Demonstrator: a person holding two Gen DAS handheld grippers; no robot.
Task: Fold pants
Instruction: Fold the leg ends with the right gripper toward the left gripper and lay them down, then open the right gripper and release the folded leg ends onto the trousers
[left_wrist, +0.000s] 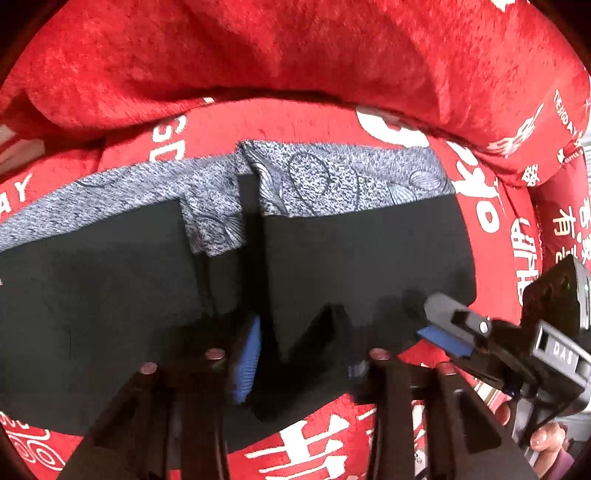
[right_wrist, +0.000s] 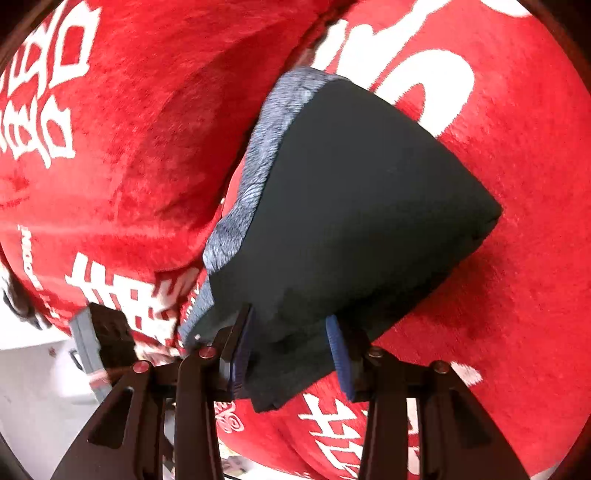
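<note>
The pants (left_wrist: 354, 251) are black with a grey patterned band (left_wrist: 332, 177) and lie partly folded on a red sofa. My left gripper (left_wrist: 303, 354) has its blue pads on either side of a folded black edge, jaws apart. My right gripper (right_wrist: 291, 354) also straddles a corner of the folded pants (right_wrist: 354, 206), jaws apart around the cloth. The right gripper shows in the left wrist view (left_wrist: 454, 332) at the pants' right edge.
The red sofa cover (left_wrist: 295, 55) with white lettering lies under and behind the pants. A raised cushion (right_wrist: 129, 147) is at the left in the right wrist view. A white floor (right_wrist: 33, 387) shows at the lower left.
</note>
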